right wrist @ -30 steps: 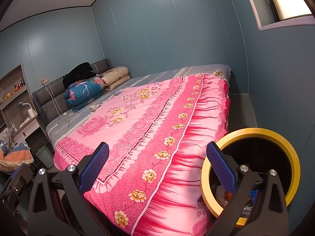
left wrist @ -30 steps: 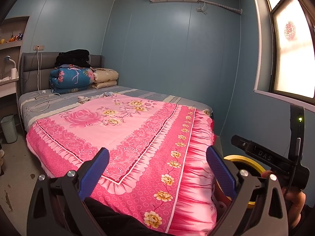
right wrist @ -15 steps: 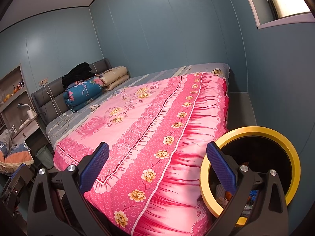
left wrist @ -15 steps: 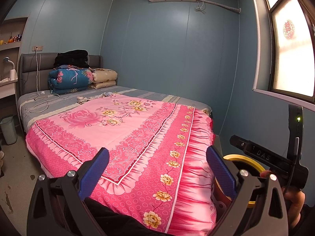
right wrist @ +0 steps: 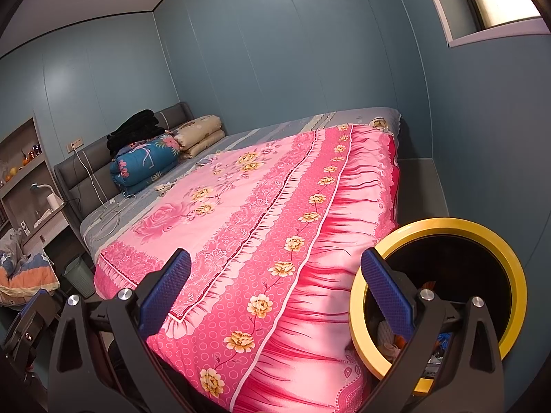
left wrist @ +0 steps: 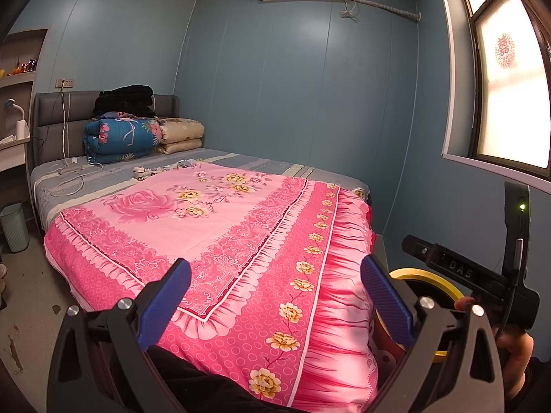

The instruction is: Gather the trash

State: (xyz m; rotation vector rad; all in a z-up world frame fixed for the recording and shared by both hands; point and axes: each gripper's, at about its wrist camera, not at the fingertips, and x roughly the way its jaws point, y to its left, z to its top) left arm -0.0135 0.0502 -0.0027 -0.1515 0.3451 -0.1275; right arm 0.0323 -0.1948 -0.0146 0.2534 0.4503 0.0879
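your left gripper (left wrist: 275,296) and right gripper (right wrist: 275,292) both gape wide with nothing between the blue pads, same as a second ago. the yellow-rimmed round black trash bin (right wrist: 496,241) stays near right, beside the pink floral bedspread (right wrist: 261,213); your view has barely drifted.

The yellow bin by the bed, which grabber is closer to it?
Right. The right gripper sits just in front of the yellow bin, one finger overlapping its rim. The left gripper is farther off, over the bed's corner.
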